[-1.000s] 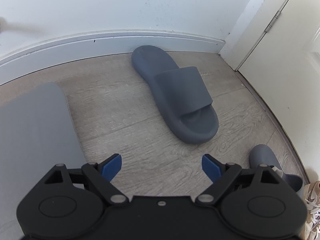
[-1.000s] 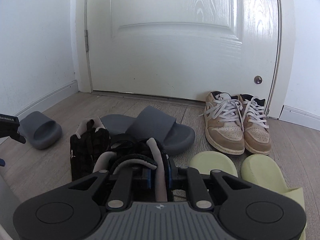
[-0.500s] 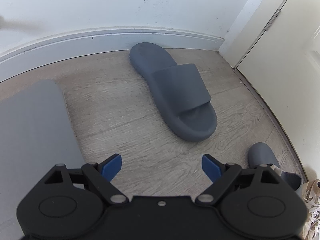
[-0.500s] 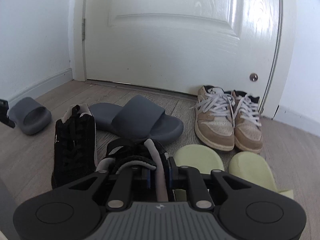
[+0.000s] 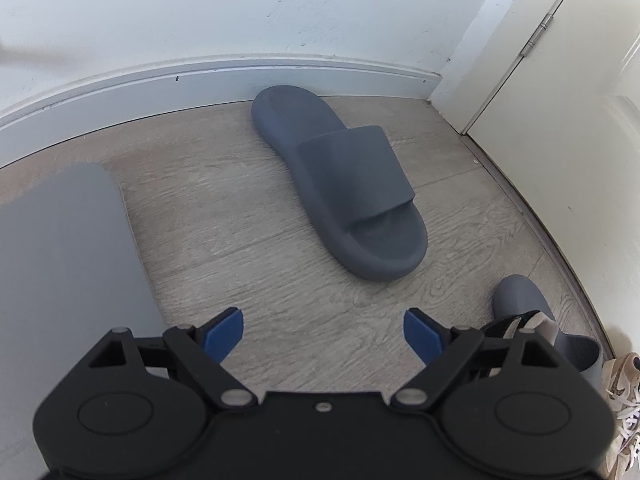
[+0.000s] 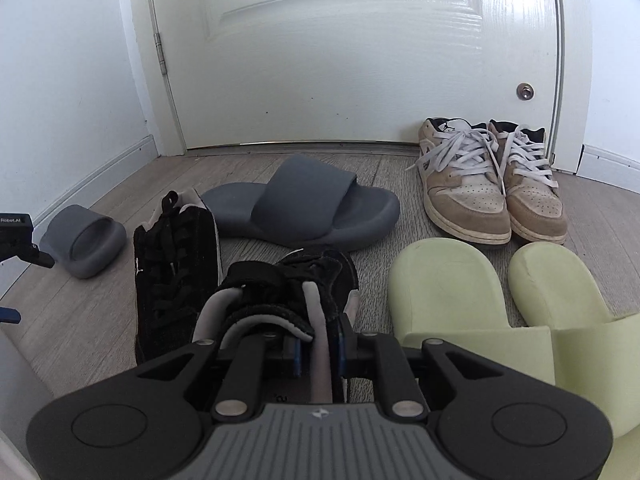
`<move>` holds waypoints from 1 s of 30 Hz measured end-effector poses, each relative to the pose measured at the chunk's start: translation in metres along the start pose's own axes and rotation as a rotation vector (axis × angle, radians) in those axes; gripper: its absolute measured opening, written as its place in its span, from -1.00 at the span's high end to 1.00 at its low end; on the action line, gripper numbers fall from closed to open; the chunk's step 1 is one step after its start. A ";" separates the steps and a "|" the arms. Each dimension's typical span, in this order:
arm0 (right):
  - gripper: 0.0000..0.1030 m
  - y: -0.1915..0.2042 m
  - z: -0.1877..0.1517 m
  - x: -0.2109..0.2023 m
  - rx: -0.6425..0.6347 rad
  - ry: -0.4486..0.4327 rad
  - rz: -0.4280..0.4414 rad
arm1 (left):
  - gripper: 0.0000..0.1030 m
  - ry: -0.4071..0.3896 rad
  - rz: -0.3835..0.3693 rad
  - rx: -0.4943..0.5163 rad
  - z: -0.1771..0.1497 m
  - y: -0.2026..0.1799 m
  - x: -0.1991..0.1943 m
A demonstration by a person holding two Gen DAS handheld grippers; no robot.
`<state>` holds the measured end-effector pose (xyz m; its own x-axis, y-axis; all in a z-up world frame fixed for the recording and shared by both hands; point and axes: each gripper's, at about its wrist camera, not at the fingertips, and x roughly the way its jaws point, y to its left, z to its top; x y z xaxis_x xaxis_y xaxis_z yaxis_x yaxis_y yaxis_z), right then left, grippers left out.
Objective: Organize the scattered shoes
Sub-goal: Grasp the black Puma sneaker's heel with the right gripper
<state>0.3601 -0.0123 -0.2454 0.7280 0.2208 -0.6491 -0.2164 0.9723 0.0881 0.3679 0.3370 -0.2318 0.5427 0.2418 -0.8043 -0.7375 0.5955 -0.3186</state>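
So this looks like the step of pairing up the black sneakers. The right claw is clamped on the collar of one black sneaker, pinching the grey padded rim at the heel opening, and its mate, the other black sneaker, lies on the floor just to the left, toe pointing toward the camera side. My guess is the held one needs to be set down beside that mate, lined up the same way, then let go.

The left claw hangs with its blue pads apart and nothing between them, aimed at bare floor in front of a grey slide by the baseboard. The second grey slide sits well apart from it, near the door, so that pair probably wants matching up later.

Tan sneakers already stand together against the door, and the pale green slides lie side by side in front of them. The held sneaker is soft suede-looking black with grey lining, laces loose
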 end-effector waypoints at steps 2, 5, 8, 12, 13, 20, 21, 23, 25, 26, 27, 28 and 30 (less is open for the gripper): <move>0.64 0.005 0.000 0.003 -0.002 0.003 0.009 | -0.71 0.004 -0.002 -0.005 0.000 0.001 0.000; 0.64 0.016 0.001 0.012 -0.028 0.011 0.034 | -0.71 0.011 -0.002 -0.015 0.001 0.002 0.001; 0.64 0.027 0.004 0.023 -0.071 0.003 0.031 | -0.71 0.018 -0.005 -0.022 0.001 0.004 0.003; 0.63 0.022 0.012 0.028 -0.090 0.022 0.029 | -0.71 0.012 -0.011 -0.006 0.001 0.001 0.001; 0.60 0.022 0.014 0.028 -0.104 0.032 0.034 | -0.71 0.011 -0.013 0.004 0.001 0.000 0.001; 0.42 0.016 0.019 0.018 -0.070 0.079 0.062 | -0.71 0.026 -0.031 -0.024 0.002 0.004 0.002; 0.33 0.014 0.018 0.012 -0.037 0.079 0.067 | -0.71 0.031 -0.035 -0.031 0.002 0.005 0.003; 0.17 0.010 0.015 0.000 0.025 0.078 0.076 | -0.71 0.042 -0.042 -0.045 0.002 0.007 0.004; 0.12 0.008 0.009 -0.013 0.050 0.079 0.087 | -0.71 0.042 -0.047 -0.041 0.002 0.006 0.004; 0.12 0.008 0.005 -0.018 0.051 0.082 0.089 | -0.71 0.042 -0.049 -0.039 0.002 0.006 0.003; 0.12 0.008 0.001 -0.022 0.048 0.088 0.089 | -0.71 0.040 -0.053 -0.035 0.002 0.005 0.003; 0.14 0.008 -0.003 -0.025 0.048 0.100 0.092 | -0.71 0.038 -0.054 -0.033 0.002 0.004 0.002; 0.22 0.010 -0.011 -0.024 0.048 0.148 0.114 | -0.71 0.034 -0.055 -0.033 0.002 0.005 0.001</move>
<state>0.3332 -0.0089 -0.2369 0.5960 0.3194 -0.7368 -0.2583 0.9450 0.2007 0.3661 0.3418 -0.2331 0.5696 0.1831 -0.8012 -0.7198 0.5817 -0.3788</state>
